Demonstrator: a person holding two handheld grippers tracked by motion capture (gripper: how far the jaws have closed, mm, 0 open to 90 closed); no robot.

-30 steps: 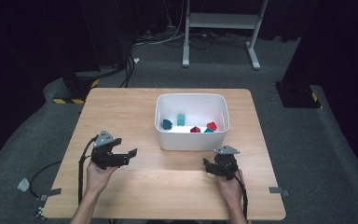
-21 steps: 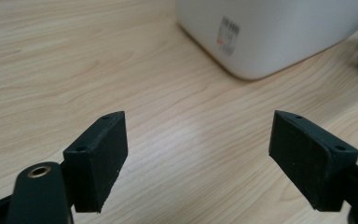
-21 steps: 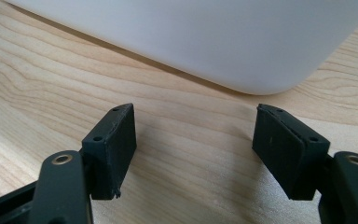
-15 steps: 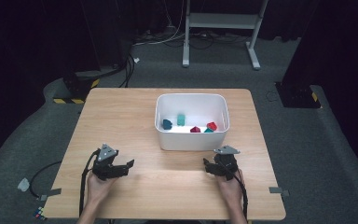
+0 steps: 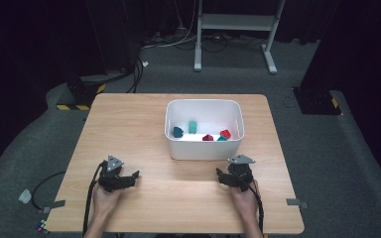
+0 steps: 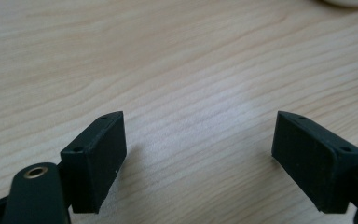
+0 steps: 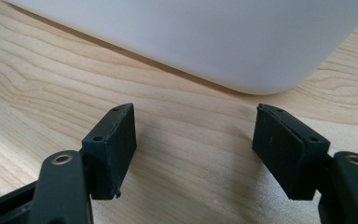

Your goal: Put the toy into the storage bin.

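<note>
My left gripper [image 5: 134,176] rests low near the front left of the light wooden worktop [image 5: 139,129]. Its jaws have just been opening and stand wide over bare wood. My right gripper [image 5: 220,177] sits near the front right, jaws spread and empty, just beside the front wall of the white plastic tub [image 5: 203,148] toward the worktop's back edge, which holds small teal and red blocks [image 5: 208,137].

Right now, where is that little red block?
In the high view, the red block lies inside the white bin at mid-table, toward its right wall, beside a teal piece and a crimson piece.
</note>
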